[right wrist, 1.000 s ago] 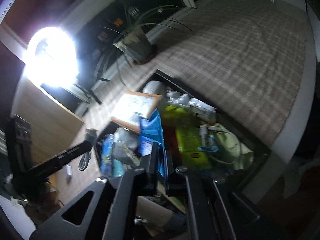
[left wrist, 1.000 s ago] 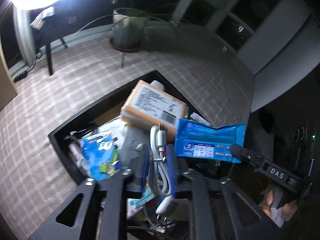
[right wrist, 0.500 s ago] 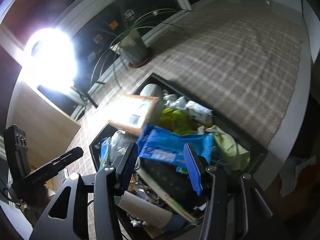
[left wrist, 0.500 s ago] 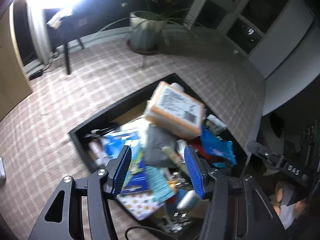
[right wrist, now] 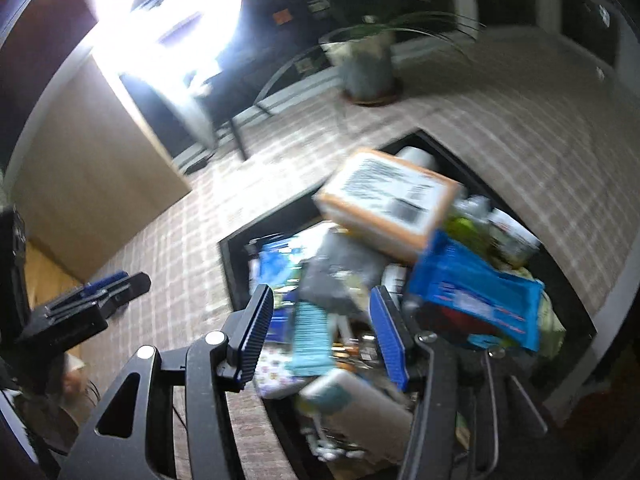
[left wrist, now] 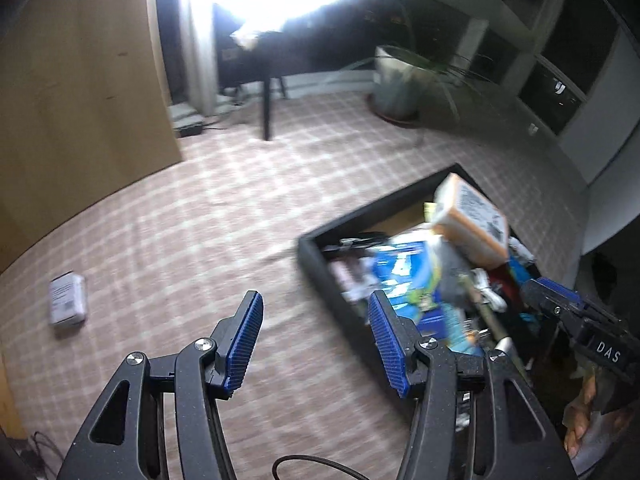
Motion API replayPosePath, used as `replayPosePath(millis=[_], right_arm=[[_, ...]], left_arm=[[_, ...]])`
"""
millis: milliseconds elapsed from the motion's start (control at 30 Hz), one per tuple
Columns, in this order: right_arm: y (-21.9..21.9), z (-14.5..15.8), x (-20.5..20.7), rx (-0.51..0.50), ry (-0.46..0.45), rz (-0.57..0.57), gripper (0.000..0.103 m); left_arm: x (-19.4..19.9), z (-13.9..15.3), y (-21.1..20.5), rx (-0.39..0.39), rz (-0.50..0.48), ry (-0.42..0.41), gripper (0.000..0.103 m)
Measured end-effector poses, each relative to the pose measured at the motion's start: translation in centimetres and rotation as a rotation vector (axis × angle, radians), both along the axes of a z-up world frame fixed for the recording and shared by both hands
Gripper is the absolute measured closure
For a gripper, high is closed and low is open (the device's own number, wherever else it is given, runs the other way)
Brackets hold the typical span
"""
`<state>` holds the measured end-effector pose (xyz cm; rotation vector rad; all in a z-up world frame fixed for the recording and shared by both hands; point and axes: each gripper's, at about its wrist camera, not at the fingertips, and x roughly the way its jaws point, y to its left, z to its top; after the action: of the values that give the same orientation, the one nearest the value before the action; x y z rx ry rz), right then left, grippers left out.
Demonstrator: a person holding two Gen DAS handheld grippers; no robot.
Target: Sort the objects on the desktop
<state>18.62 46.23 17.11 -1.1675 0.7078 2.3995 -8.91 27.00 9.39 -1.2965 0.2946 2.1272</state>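
Observation:
A black tray [left wrist: 320, 268] on the checked tablecloth is piled with objects; it also shows in the right wrist view [right wrist: 232, 276]. An orange box [left wrist: 472, 224] [right wrist: 384, 204] lies on top, with a blue packet [right wrist: 476, 292] beside it. My left gripper [left wrist: 314, 340] is open and empty over the cloth, left of the tray. My right gripper [right wrist: 322, 332] is open and empty above the tray's near part. A small white box [left wrist: 67, 299] lies alone on the cloth at the left.
A potted plant [left wrist: 394, 88] stands at the far side of the table. A bright ring light [right wrist: 168, 28] glares at the back. A wooden panel [left wrist: 80, 92] stands at the left. The table's right edge runs close by the tray.
Both grippers opened: the left dropped the white cable and the right dropped the blue packet into the tray. The left gripper then swung left, away from the tray.

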Motion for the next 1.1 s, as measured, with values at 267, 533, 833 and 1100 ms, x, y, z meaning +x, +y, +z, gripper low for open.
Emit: replayPosePath(millis=[267,533,833,1100], right_arm=[[-7.7,1.9,-5.6,0.154,0.083,0.126,0.047],[-13.7,0.6,-12.9,0.141,0.067,0.287,0.044],[-20.0,-2.7,-21.1,0.125,-0.016,0.44,0.044],[-22.5,-5.6,-27.2,0.016,-0.077,0.546,0.045]], left_arm=[[-1.7,0.3,-6.6,-0.021,0.104,0.069,0.05],[-5.4,-0.9,-13.8,-0.036,0.251,0.064,0.05],[-10.0,-3.3,-20.4,-0.07,0.406,0.054,0.05],[-14.3,-7.0,-25.2,-0.064,0.511,-0.033,0.05]])
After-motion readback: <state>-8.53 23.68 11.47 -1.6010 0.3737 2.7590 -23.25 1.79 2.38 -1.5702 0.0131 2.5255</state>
